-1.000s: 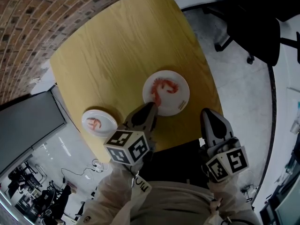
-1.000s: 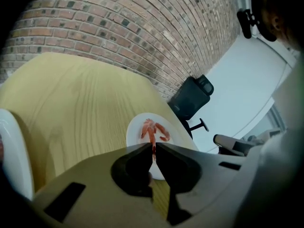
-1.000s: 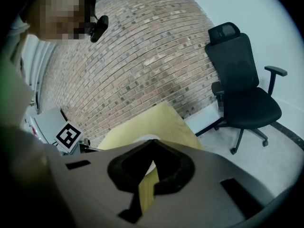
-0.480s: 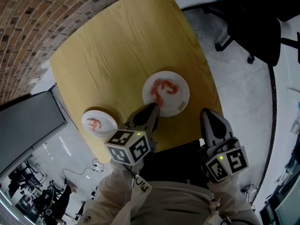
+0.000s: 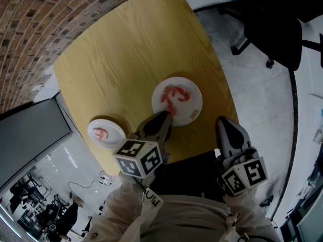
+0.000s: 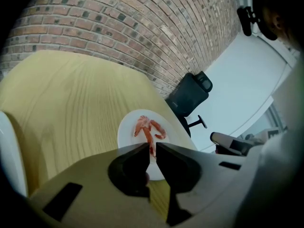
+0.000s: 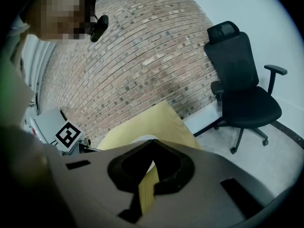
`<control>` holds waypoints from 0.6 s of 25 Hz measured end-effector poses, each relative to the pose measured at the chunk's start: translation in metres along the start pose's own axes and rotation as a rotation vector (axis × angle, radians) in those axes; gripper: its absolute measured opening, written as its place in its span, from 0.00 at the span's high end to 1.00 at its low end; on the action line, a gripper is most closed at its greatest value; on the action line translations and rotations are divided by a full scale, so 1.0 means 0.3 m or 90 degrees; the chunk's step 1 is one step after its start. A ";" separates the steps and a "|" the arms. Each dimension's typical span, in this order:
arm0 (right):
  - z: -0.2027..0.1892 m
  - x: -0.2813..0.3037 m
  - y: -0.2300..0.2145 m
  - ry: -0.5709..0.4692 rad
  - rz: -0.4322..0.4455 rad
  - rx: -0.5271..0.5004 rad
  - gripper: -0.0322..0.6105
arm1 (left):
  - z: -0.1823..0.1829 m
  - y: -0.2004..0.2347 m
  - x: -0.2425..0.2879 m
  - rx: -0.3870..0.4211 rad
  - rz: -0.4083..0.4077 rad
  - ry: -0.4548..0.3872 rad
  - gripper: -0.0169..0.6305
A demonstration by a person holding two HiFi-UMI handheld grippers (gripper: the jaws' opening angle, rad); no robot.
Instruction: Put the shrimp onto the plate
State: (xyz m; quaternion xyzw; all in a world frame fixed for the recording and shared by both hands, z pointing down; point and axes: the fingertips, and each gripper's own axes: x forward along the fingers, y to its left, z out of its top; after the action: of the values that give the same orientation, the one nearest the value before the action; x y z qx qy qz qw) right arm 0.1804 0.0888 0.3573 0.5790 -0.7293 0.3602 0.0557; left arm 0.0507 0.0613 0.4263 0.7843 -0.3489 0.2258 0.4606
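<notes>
Closest to me are my pale sleeves [image 5: 126, 213]. The left one carries a few dark letters, but the cloth is folded and I cannot read them. Just above the sleeves are the cubes [image 5: 139, 158] of my two tools, which show black and white square patterns. My left gripper [image 5: 165, 116] points down at the near rim of the plate [image 5: 191, 102]. Its jaws stand very narrow, and the thin end of a shrimp [image 5: 169, 105] is pinched between the tips. The rest of its body reaches out over the white plate, but I cannot tell if it rests there or hangs just above. My right gripper [image 5: 227, 122] is beside it on the right, near the edge of the table [image 5: 126, 49]. Its jaws are closed together and nothing is in them. A second shrimp [image 5: 179, 91], curled, lies on the same plate, just beside the first. To the left, close to the table's near edge and well apart from the plate, a small plate [image 5: 117, 135] holds a third shrimp [image 5: 101, 132]. The table is of yellow wood with a clear grain. Behind it is a brick wall [image 5: 40, 14]. Far to the right, a black chair [image 5: 272, 29] stands on the grey floor [image 5: 252, 84].
</notes>
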 end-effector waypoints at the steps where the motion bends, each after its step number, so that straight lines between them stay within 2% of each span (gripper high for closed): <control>1: 0.001 -0.001 -0.001 0.000 0.001 0.000 0.91 | 0.001 0.000 -0.001 0.003 0.004 0.000 0.93; 8: 0.002 -0.006 -0.002 -0.002 0.004 -0.006 0.91 | 0.009 0.006 -0.015 0.036 0.038 -0.008 0.93; 15: 0.010 -0.009 0.004 0.000 0.013 -0.015 0.91 | 0.015 0.009 -0.030 0.043 0.054 -0.016 0.93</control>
State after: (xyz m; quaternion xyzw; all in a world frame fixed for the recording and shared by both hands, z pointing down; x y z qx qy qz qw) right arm 0.1812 0.0892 0.3531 0.5711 -0.7391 0.3522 0.0588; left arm 0.0429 0.0596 0.4195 0.7868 -0.3798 0.2467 0.4194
